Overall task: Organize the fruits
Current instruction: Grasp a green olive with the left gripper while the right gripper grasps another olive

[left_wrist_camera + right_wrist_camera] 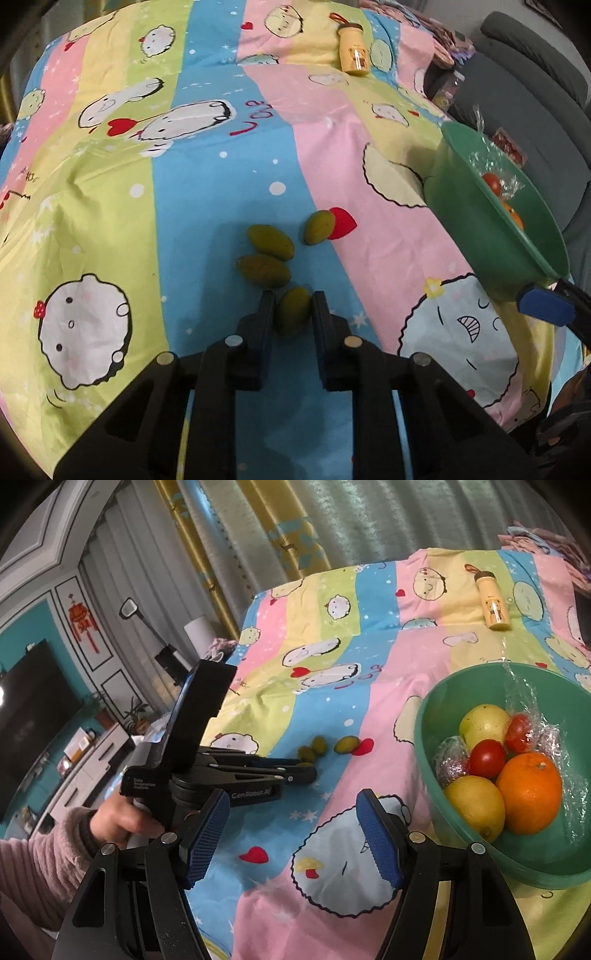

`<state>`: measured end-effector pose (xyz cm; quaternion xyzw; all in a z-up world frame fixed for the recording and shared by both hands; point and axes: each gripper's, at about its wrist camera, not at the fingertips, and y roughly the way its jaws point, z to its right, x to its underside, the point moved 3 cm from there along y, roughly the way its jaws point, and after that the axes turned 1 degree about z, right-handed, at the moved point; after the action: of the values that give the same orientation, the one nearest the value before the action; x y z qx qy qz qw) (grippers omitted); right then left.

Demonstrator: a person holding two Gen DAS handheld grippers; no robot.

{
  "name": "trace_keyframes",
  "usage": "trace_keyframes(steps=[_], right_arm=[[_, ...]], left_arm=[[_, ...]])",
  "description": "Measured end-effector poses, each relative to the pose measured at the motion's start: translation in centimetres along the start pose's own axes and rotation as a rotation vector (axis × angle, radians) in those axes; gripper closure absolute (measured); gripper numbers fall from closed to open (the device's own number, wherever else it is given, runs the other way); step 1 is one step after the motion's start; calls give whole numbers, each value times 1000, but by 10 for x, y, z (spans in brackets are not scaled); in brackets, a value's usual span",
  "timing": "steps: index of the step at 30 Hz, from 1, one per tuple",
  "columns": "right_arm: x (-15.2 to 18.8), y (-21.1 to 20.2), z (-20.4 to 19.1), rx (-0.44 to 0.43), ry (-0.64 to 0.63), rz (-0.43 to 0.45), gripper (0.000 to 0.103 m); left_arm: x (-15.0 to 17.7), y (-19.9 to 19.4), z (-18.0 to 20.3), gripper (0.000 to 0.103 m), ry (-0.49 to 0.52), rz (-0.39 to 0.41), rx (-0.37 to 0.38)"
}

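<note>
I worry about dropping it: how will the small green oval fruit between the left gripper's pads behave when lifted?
The small green oval fruit looks smooth and rounded, so it may slip or pivot between the left gripper pads. Being small, it is probably light. If it drops on the striped cartoon-print cloth, its oval shape would likely let it roll.

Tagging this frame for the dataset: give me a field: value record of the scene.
surface: cartoon-print bedsheet
left tool: shut on small green fruit
right tool: open, nothing between its pads
loose on sheet: three small green fruits
green bowl: holds orange, tomatoes, yellow-green fruits, plastic wrap
far end: yellow bottle lying down
</note>
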<state>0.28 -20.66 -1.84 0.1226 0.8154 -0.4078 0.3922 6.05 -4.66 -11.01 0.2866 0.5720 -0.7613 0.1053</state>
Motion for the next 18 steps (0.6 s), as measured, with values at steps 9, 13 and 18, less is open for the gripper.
trace_keyframes(steps=[9,13,18], right_arm=[[-22,48,-17,56,-55,-154,31],[-30,87,-16,52,-44,-264,42],[-30,133,-14,97,-40,-389,57]], left_arm=[[18,-60,-42,84,-146,125,21],[28,-80,-59,84,-193,157,33],[33,-91,-68,84,-211,182,59]])
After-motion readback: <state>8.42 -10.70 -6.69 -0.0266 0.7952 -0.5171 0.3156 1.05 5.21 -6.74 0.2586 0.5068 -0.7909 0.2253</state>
